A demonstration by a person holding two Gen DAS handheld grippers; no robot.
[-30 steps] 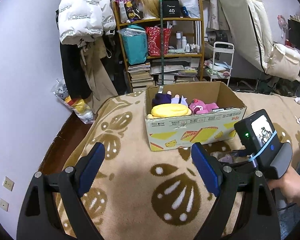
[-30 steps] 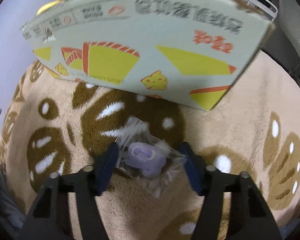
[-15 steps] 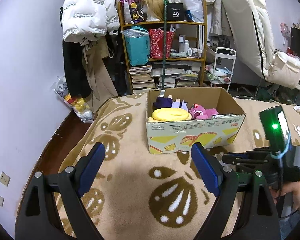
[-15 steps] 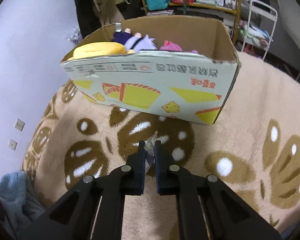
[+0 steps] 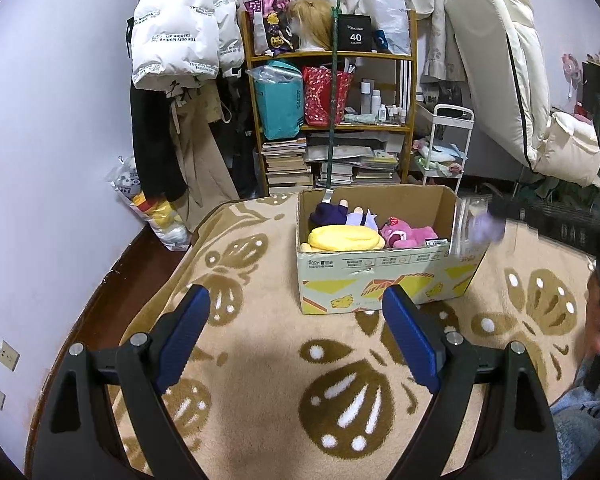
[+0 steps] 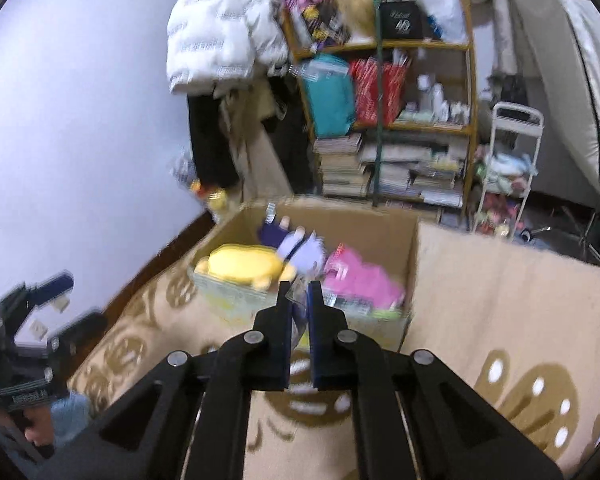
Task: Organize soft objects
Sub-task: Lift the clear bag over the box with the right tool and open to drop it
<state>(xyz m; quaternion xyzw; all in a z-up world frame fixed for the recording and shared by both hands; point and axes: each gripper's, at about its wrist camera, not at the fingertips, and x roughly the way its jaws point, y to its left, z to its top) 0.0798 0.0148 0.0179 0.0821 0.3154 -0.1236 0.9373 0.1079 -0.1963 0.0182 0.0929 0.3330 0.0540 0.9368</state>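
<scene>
Lifted off the blanket (image 5: pixel 260 360) a second ago, the bagged purple plush (image 5: pixel 476 226) now hangs clenched in the right gripper (image 6: pixel 299 292) at the cardboard box (image 5: pixel 380 276)'s right rim, awaiting release inside, while the left gripper (image 5: pixel 296 340) idles with fingers spread.

1. Bearing surface: a beige blanket (image 5: pixel 260 360) with brown butterfly and leaf patterns, filling the lower half of the left wrist frame.
2. A cardboard box (image 5: pixel 380 276) is seen resting directly on the blanket, centre right of the frame; yellow and orange print on its front wall.
3. A dark wooden floor (image 5: pixel 132 264) is exposed along the blanket's left edge.
4. A white plastic bag (image 5: pixel 152 208) is set on that floor, against the wall, left of centre.
</scene>
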